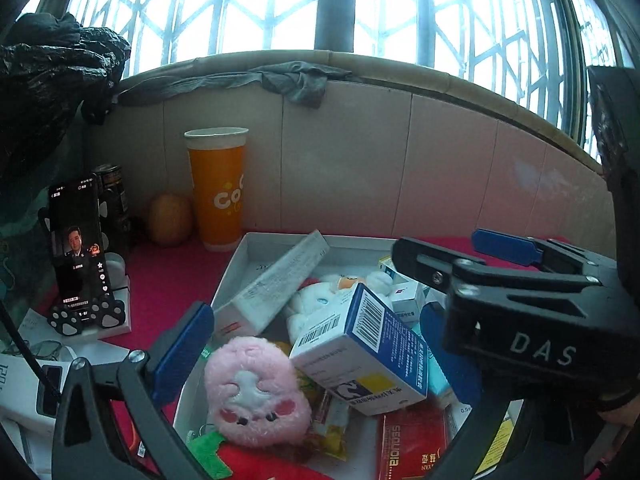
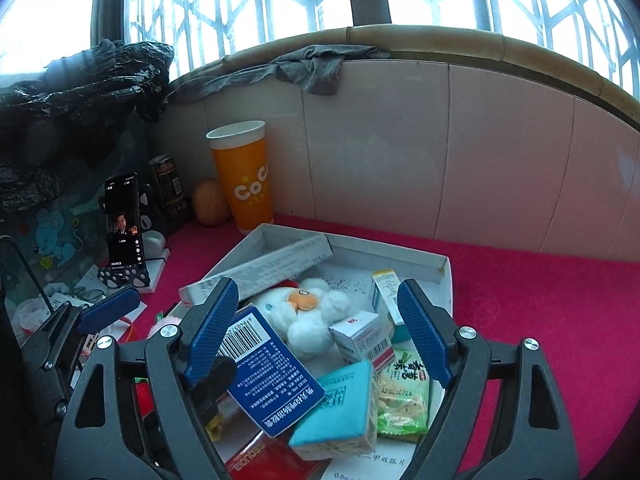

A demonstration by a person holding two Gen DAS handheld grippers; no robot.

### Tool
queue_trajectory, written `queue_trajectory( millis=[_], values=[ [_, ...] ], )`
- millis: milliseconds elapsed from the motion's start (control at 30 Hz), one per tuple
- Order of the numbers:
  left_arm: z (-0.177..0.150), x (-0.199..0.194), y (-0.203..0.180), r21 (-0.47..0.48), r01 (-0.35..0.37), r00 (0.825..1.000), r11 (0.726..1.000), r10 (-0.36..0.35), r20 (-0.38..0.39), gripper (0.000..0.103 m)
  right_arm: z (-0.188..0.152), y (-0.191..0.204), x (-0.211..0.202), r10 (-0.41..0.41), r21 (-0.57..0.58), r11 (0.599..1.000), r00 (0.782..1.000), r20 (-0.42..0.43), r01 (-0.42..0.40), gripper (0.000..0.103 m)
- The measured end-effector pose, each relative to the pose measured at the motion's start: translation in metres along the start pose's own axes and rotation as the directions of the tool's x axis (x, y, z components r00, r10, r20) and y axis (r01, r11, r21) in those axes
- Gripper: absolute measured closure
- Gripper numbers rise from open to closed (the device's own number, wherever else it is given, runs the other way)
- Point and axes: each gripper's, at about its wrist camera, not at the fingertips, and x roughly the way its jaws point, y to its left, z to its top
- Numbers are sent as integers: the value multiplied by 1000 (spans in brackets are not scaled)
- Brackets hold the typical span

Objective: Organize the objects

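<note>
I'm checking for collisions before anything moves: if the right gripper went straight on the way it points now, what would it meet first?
Probably the blue medicine box tilted on the pile in the white tray, with the teal box beside it. The right gripper is open and empty; depth is hard to judge.

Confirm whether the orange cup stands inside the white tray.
No. The orange cup stands on the red cloth behind the white tray, near the wall.

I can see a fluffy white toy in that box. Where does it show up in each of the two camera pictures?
Left wrist view: the white plush toy lies mid-frame in the white box, behind the tilted blue-and-white carton.
Right wrist view: the toy sits at centre, its orange patch showing, between the right gripper's blue fingers.
Shared landmark: the orange CoCo cup behind the box.
</note>
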Motion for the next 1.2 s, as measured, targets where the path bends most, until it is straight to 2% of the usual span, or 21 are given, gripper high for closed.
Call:
queue_trajectory(
  millis=[233, 600, 733, 867, 1000, 1133, 1200],
  values=[
    [-4, -6, -5, -20, -51, 999, 998, 51, -12, 0, -14, -7, -21, -61, 4, 998, 998, 33, 61, 17],
    [-12, -11, -17, -13, -72, 995, 997, 71, -64, 0, -36, -22, -38, -67, 66, 996, 998, 19, 66, 17],
    [-13, -20, -23, 35, -128, 990, 991, 129, -59, 0, -40, -25, -46, -67, 83, 994, 998, 23, 64, 17],
    [-15, -27, -27, 49, -154, 985, 987, 157, -72, 0, -46, -29, -57, -60, 108, 993, 998, 31, 56, 17],
    [-16, -39, -33, 64, -170, 984, 983, 173, -50, 0, -50, -33, -67, -50, 135, 990, 998, 35, 45, 17],
    [-14, -48, -42, 113, -246, 967, 963, 251, -38, 0, -55, -38, -81, -52, 161, 986, 997, 52, 43, 17],
    [-12, -55, -46, 124, -260, 964, 958, 264, -16, 0, -57, -41, -88, -51, 178, 983, 997, 58, 40, 17]
  ],
)
